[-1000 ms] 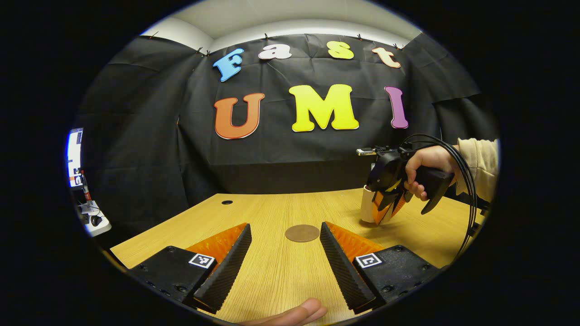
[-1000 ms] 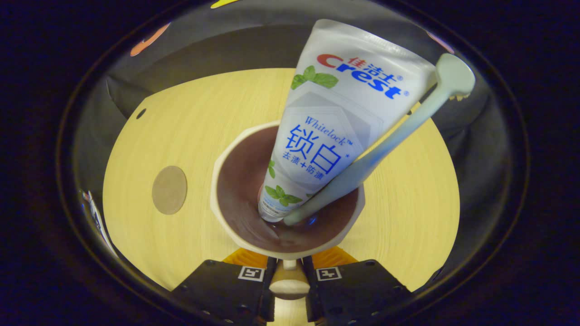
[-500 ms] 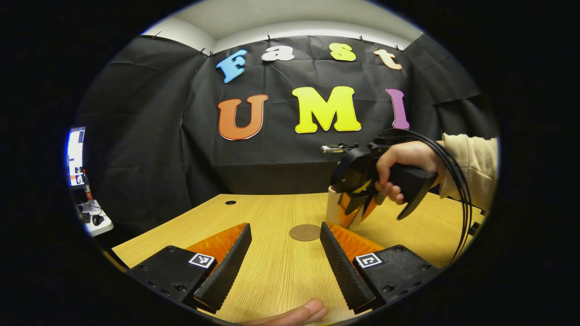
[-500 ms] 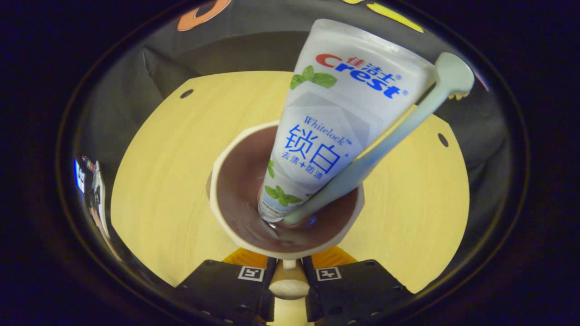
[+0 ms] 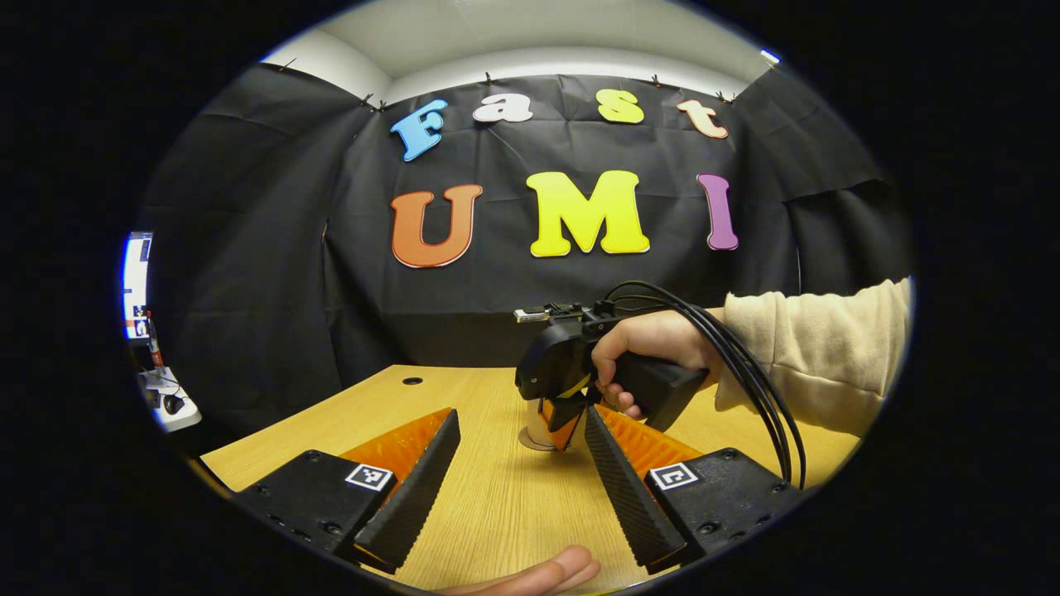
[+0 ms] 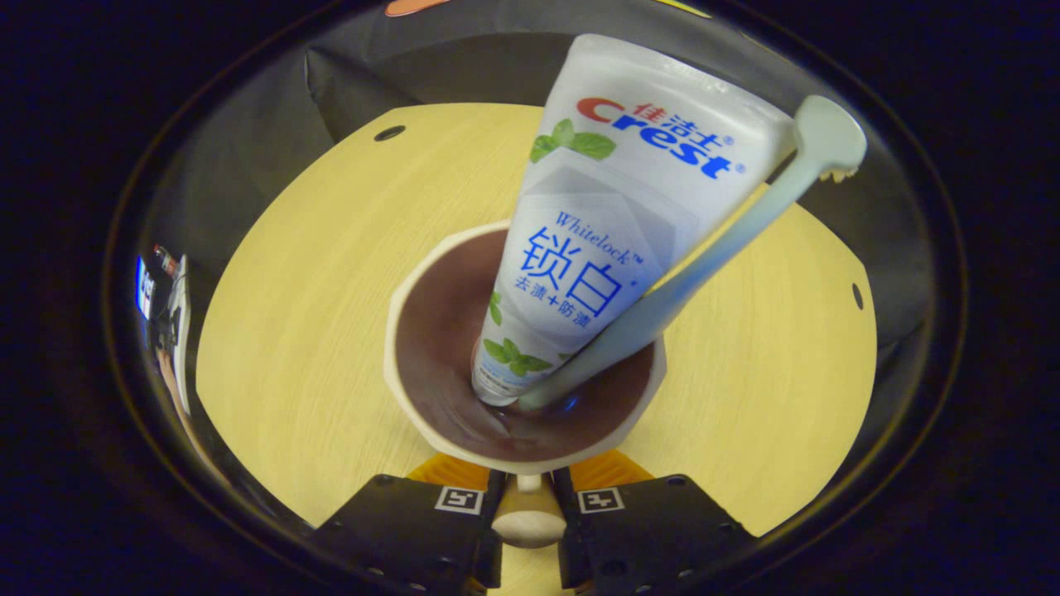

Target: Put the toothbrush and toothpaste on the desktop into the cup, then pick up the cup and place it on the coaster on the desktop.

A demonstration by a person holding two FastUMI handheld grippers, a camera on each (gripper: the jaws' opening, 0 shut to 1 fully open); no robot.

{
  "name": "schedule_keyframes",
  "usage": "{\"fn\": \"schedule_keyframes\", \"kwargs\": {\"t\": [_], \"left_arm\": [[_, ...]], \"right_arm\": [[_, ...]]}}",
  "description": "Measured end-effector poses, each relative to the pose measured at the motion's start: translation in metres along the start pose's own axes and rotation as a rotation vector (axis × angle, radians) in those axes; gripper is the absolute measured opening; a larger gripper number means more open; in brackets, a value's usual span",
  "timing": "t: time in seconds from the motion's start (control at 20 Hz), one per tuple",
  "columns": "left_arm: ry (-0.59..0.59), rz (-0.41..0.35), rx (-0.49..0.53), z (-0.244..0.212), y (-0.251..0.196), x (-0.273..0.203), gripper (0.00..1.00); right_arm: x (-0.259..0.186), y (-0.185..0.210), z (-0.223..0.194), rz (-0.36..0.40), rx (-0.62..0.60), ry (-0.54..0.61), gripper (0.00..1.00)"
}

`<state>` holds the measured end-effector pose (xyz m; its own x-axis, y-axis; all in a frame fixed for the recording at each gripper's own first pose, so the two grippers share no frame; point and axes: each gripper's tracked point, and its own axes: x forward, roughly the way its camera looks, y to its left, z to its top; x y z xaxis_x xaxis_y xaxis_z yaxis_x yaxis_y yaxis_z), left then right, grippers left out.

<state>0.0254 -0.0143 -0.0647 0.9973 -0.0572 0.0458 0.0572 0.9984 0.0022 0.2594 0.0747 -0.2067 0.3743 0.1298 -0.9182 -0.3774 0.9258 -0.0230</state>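
A cream cup (image 6: 396,331) with a brown inside holds a white toothpaste tube (image 6: 613,207) and a pale toothbrush (image 6: 729,240), both leaning toward the far right. My right gripper (image 6: 527,490) is shut on the cup's handle (image 6: 527,520) at its near side. In the left gripper view a hand holds the right gripper (image 5: 561,412) with the cup (image 5: 534,434) low at the table (image 5: 497,513), where the round brown coaster lay. I cannot tell whether the cup touches it. My left gripper (image 5: 522,422) is open just in front of the cup, with nothing between its fingers.
The wooden table has a cable hole at the far left (image 5: 411,381). A beige sleeve (image 5: 820,348) and black cables (image 5: 745,372) reach in from the right. A fingertip (image 5: 546,575) lies at the near edge. A screen (image 5: 137,285) glows beyond the table's left side.
In the left gripper view the right gripper has carried the cup leftward and down to the coaster's spot, and the coaster is now hidden behind it. The left gripper has barely moved.
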Motion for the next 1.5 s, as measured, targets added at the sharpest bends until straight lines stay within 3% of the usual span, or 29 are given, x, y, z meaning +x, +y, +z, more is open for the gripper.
{"fn": "schedule_keyframes", "kwargs": {"t": [0.25, 0.35, 0.4, 0.5, 0.7, 0.9, 1.1, 1.35, 1.5], "left_arm": [[0.015, -0.019, -0.021, -0.008, -0.001, -0.001, 0.97], [0.021, -0.010, -0.007, -0.011, 0.000, -0.003, 0.96], [0.022, -0.009, 0.004, -0.012, -0.001, -0.003, 0.96], [0.026, -0.009, 0.012, -0.013, -0.002, -0.004, 0.96], [0.036, -0.010, 0.000, -0.012, -0.003, -0.002, 0.96], [0.033, 0.027, 0.010, -0.004, 0.013, 0.003, 0.96], [0.051, 0.045, -0.043, 0.006, 0.025, 0.007, 0.96], [0.048, 0.055, -0.080, 0.022, 0.030, 0.008, 0.96], [0.051, 0.044, -0.098, 0.029, 0.023, 0.005, 0.96]], "right_arm": [[-0.004, 0.001, -0.004, 0.007, -0.002, -0.015, 0.28], [-0.009, 0.004, 0.002, 0.050, 0.035, -0.049, 0.30], [-0.013, 0.006, -0.001, 0.066, 0.047, -0.058, 0.65], [-0.017, 0.005, -0.001, 0.064, 0.034, -0.095, 0.98], [-0.036, -0.006, -0.007, 0.023, 0.028, -0.189, 0.98], [-0.081, -0.011, -0.008, 0.064, 0.085, -0.326, 0.98], [-0.135, -0.043, -0.014, -0.011, 0.080, -0.506, 0.98], [-0.199, -0.077, -0.054, 0.004, 0.161, -0.658, 0.98], [-0.228, -0.107, -0.085, -0.040, 0.206, -0.752, 0.98]]}}
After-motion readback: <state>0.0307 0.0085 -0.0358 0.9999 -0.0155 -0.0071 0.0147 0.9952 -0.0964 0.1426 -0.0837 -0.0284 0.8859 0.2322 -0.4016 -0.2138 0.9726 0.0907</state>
